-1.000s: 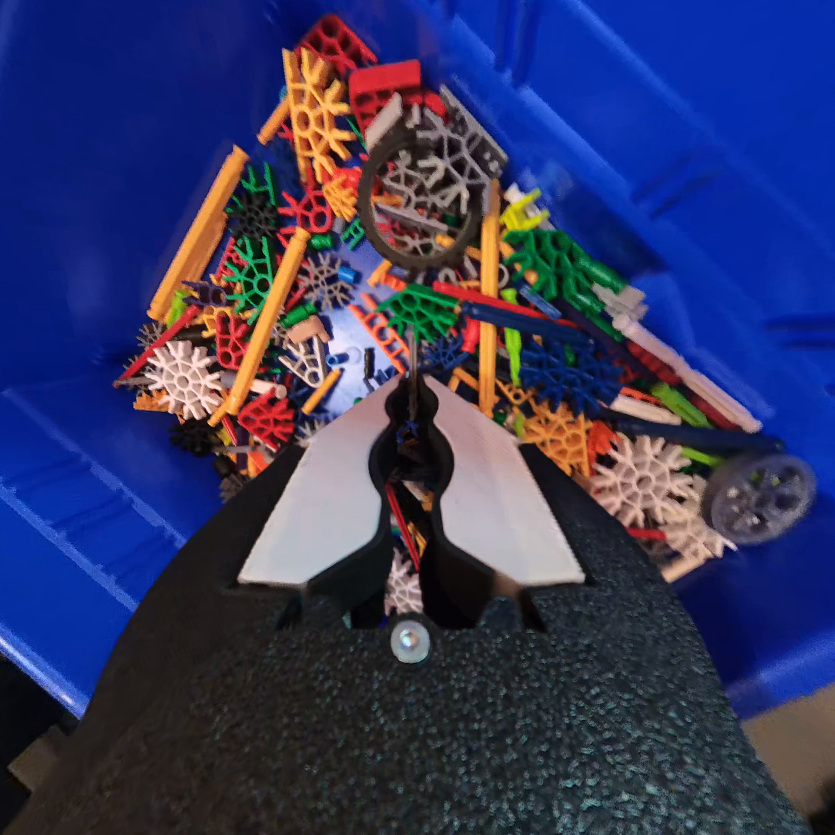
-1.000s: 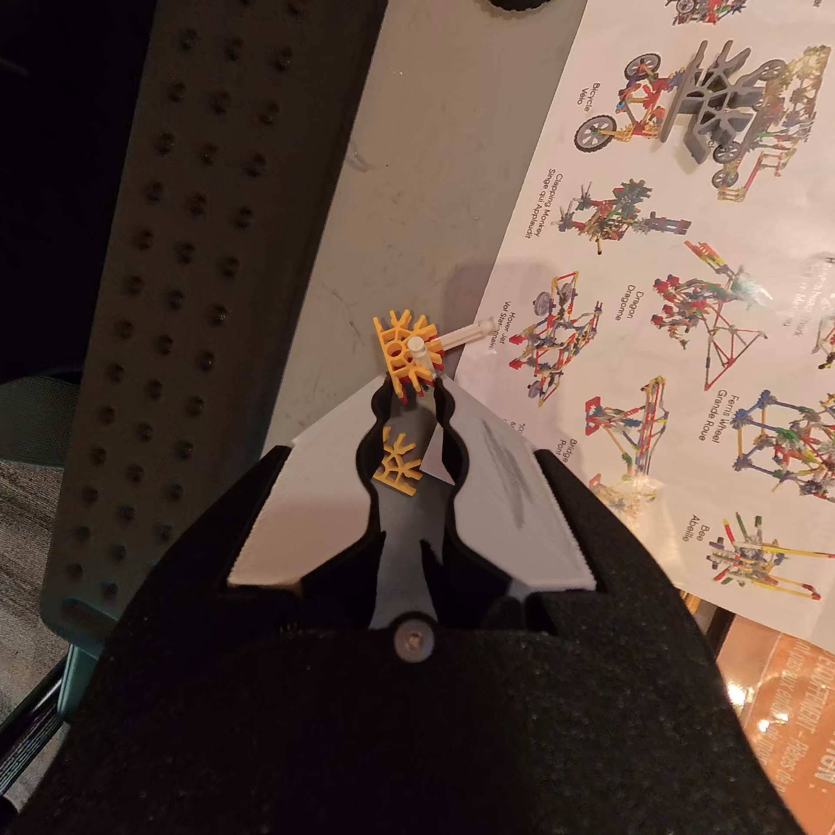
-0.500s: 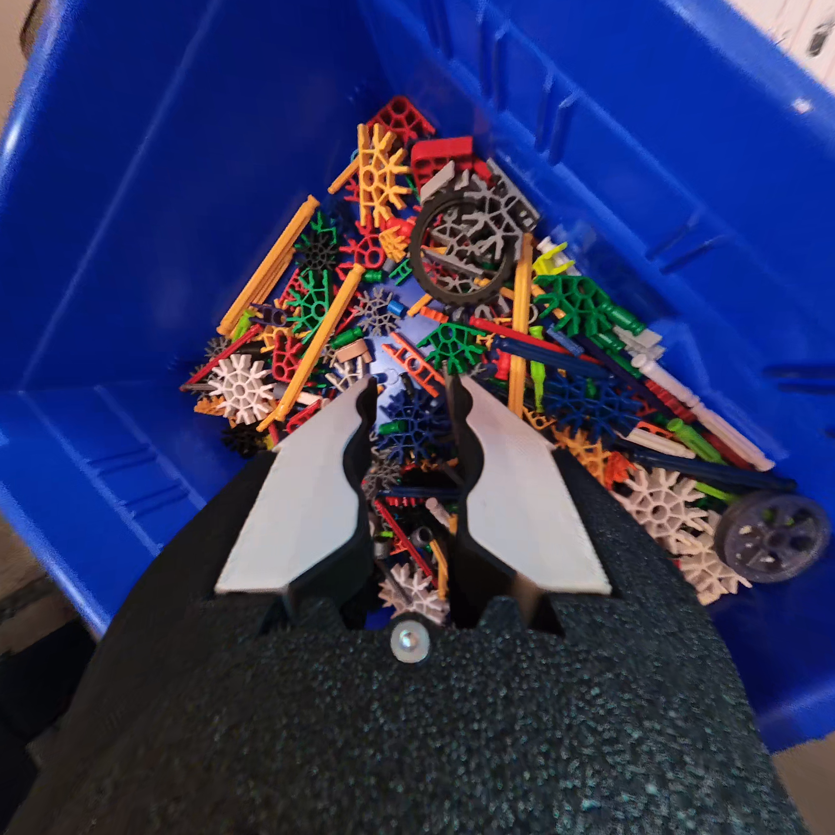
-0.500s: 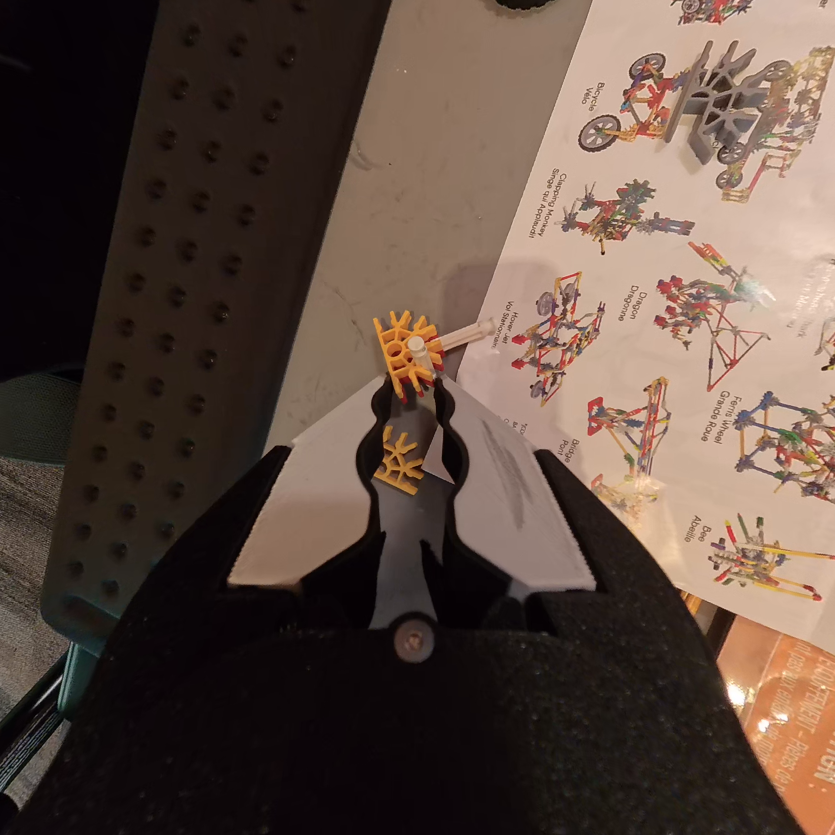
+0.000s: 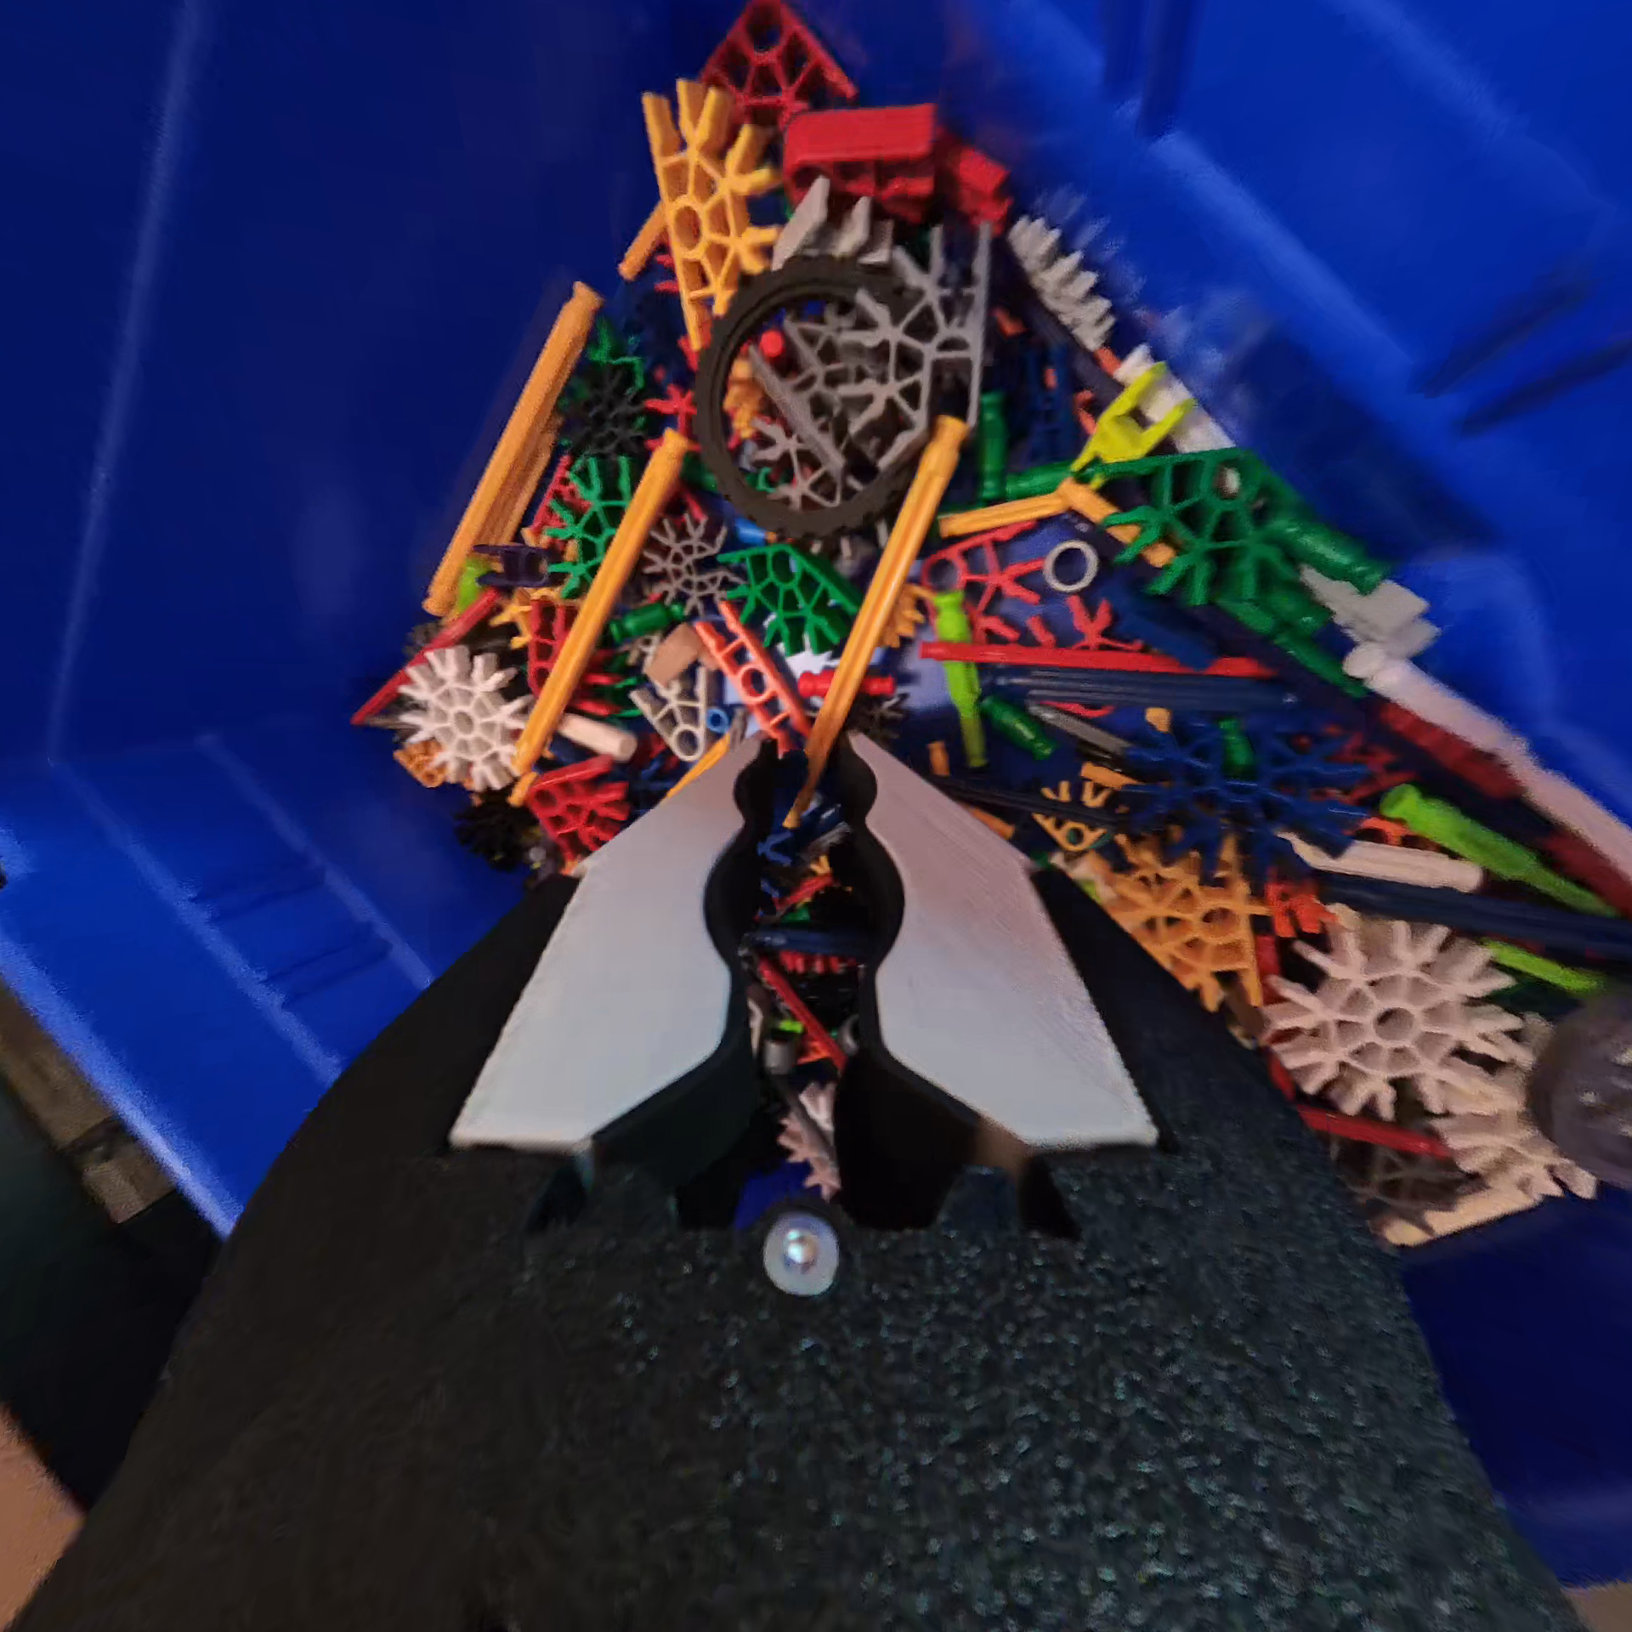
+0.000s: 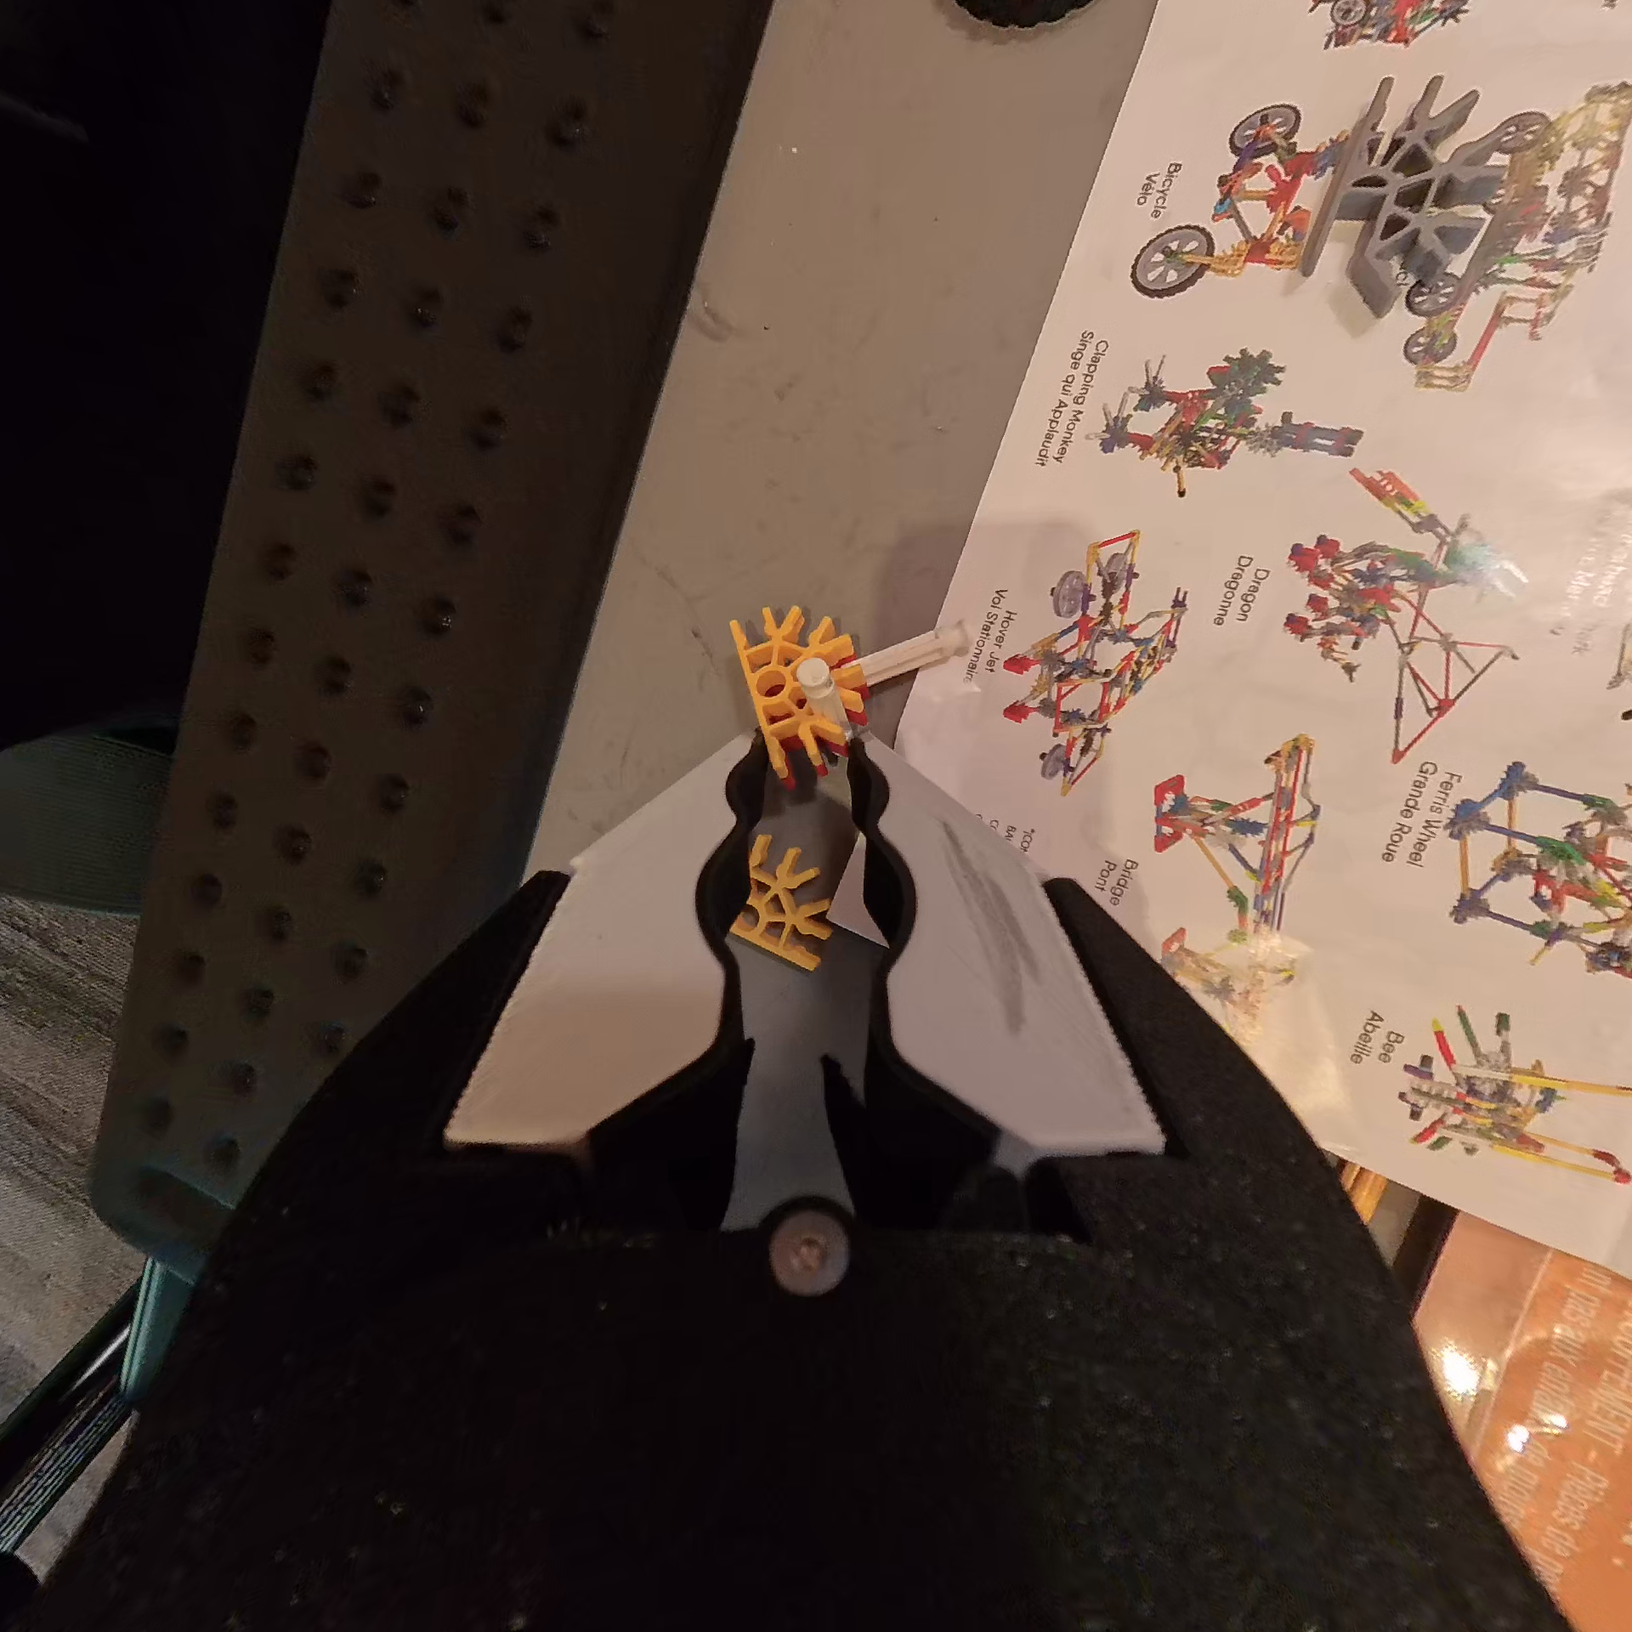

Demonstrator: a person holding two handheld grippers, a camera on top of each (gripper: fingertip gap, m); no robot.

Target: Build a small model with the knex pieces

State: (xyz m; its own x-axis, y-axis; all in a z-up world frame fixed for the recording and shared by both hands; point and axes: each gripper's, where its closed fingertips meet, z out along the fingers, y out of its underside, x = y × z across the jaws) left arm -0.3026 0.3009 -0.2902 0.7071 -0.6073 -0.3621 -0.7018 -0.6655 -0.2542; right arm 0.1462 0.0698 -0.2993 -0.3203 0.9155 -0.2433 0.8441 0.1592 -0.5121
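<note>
Toy parts [image 5: 883,574] in bin [image 5: 265,442]; sheet [image 6: 1325,618] on table [image 6: 839,353].

Toy bits in a big blue bin [image 5: 265,442], and a picture sheet [image 6: 1501,424] on a grey table [image 6: 839,353].
In the bin lie orange sticks [image 5: 600,600], a black tyre ring [image 5: 711,415], white snowflake pieces [image 5: 1386,1024] and green pieces [image 5: 1227,530], all mixed up. A grey toy piece [image 6: 1378,203] stands on the sheet. A dark board with dots [image 6: 397,530] lies beside the table.

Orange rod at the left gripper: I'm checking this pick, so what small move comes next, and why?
Probably lift the left gripper slowly straight up: its jaws look closed on the lower end of the orange rod, whose upper end lies beside the black tyre among loose pieces in the blue bin.
</note>
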